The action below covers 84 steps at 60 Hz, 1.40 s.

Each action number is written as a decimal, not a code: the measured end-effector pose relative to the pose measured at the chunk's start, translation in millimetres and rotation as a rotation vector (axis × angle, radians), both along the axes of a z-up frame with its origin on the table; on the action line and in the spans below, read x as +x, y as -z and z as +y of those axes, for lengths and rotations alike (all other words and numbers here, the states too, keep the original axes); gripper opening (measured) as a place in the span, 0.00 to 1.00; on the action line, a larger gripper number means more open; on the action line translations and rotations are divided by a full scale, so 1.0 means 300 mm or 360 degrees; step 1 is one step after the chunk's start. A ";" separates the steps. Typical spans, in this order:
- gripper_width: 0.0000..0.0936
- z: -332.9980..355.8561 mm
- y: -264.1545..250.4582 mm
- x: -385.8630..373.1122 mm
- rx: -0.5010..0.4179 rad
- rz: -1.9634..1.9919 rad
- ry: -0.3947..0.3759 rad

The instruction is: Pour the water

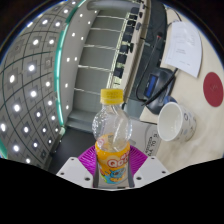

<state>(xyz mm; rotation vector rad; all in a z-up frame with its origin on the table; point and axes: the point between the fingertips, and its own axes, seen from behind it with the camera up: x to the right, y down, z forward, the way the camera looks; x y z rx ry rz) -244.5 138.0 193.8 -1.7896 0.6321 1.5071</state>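
Note:
A clear plastic bottle (112,130) with a yellow cap and a yellow and orange label stands between my fingers. Both magenta pads (87,157) press on its labelled lower body, so my gripper (112,165) is shut on it. The view is rolled hard to one side, and the bottle is held up off the table. A white paper cup (174,122) stands on the white table (200,135) just to the right of the bottle, its open mouth facing the bottle. I cannot tell how much water the bottle holds.
Beyond the cup lie a dark blue object (155,88), a white sheet of paper (183,45) and a round dark red disc (214,88). A ceiling with rows of lights (30,80) fills the left side.

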 end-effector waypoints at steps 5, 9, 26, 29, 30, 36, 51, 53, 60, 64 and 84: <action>0.43 0.016 -0.072 0.091 0.0232 -0.0387 0.0097; 0.43 0.031 -0.119 0.200 0.0397 -0.0697 0.0189; 0.43 0.133 0.012 0.700 0.0523 -0.1666 0.0493; 0.43 0.155 0.068 0.761 0.0500 -0.1777 0.0494; 0.43 0.162 0.086 0.777 0.0495 -0.1811 0.0494; 0.43 0.172 0.201 0.826 0.0479 -0.1952 0.0446; 0.43 0.176 0.433 0.835 0.0408 -0.2025 0.0309; 0.44 0.173 0.420 0.836 0.0454 -0.2023 0.0336; 0.54 0.169 0.424 0.823 0.0485 -0.2083 0.0304; 0.63 0.156 0.424 0.818 0.0466 -0.2109 0.0266; 0.92 -0.168 0.155 0.772 0.0379 -0.2208 0.0242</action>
